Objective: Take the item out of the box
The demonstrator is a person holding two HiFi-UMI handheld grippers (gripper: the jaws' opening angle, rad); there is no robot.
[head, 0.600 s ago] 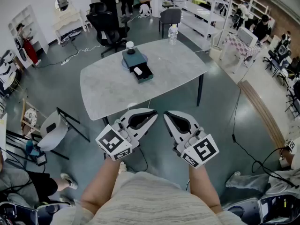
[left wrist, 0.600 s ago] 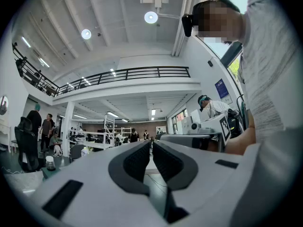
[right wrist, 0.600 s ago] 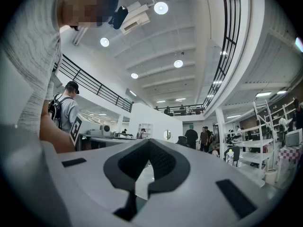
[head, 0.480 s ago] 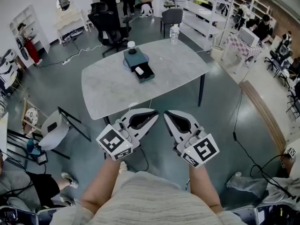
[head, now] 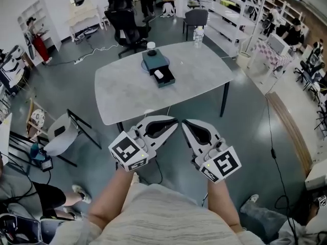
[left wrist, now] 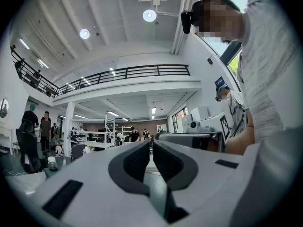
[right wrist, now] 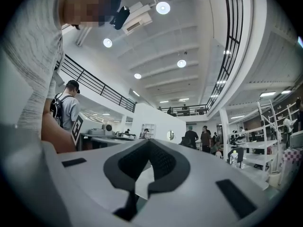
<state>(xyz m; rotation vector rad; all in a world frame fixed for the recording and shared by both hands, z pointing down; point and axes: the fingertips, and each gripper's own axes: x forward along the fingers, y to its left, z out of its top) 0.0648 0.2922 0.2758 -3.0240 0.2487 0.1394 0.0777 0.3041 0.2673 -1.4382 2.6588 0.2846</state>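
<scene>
A teal box (head: 155, 61) stands at the far side of the grey table (head: 127, 96). Its drawer is slid out toward me, and a small white item (head: 159, 75) lies in it. Both grippers hang well short of the table, over the floor near the table's near edge. My left gripper (head: 174, 120) (left wrist: 151, 142) is shut with nothing between its jaws. My right gripper (head: 184, 122) (right wrist: 149, 141) is shut and empty too, close beside the left. Both gripper views look up at the ceiling and hall, not at the box.
A clear bottle (head: 198, 34) stands at the table's far right corner and a small white round thing (head: 151, 45) sits behind the box. A black office chair (head: 127, 22) and a grey chair (head: 196, 18) stand beyond the table. A white chair (head: 60, 137) stands at the left, and cables run across the floor.
The table and box have shifted slightly right and lower in the head view. Both grippers keep the same pose, shut and side by side.
</scene>
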